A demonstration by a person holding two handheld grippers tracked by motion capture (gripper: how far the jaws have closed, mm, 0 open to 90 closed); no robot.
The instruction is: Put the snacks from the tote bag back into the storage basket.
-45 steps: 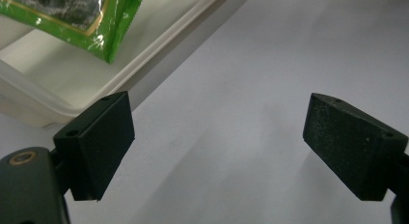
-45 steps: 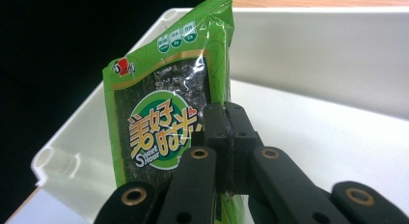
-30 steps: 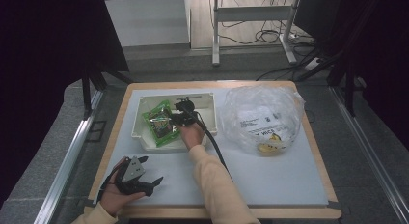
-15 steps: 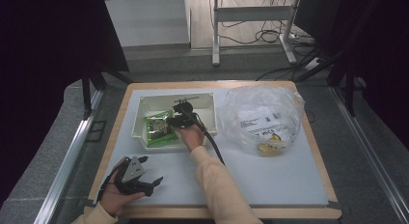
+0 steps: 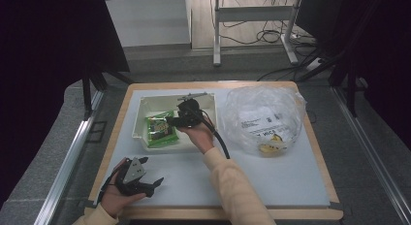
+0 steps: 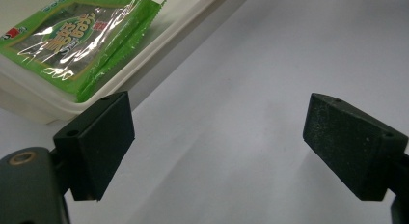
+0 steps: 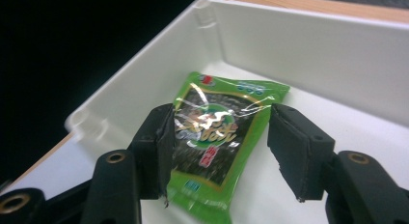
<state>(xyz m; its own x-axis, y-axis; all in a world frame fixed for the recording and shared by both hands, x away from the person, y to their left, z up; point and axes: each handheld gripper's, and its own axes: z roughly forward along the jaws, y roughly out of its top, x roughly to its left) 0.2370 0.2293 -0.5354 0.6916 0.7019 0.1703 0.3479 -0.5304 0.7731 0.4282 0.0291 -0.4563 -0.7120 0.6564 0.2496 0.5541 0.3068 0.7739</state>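
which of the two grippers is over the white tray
The right gripper: it hangs above the white tray, jaws open either side of the green snack packet lying inside. The left gripper rests open on the mat near the table's front edge.

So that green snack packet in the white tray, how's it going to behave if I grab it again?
The green snack packet looks thin and flat, so probably light and floppy. Its glossy crinkled film may slip between the pads. Lying flat in the white tray, it shouldn't roll.

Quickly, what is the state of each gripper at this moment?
Left gripper: open, holding nothing, resting over the white mat.
Right gripper: open, its jaws have just been opening; the green snack packet lies between them in the white tray, released.
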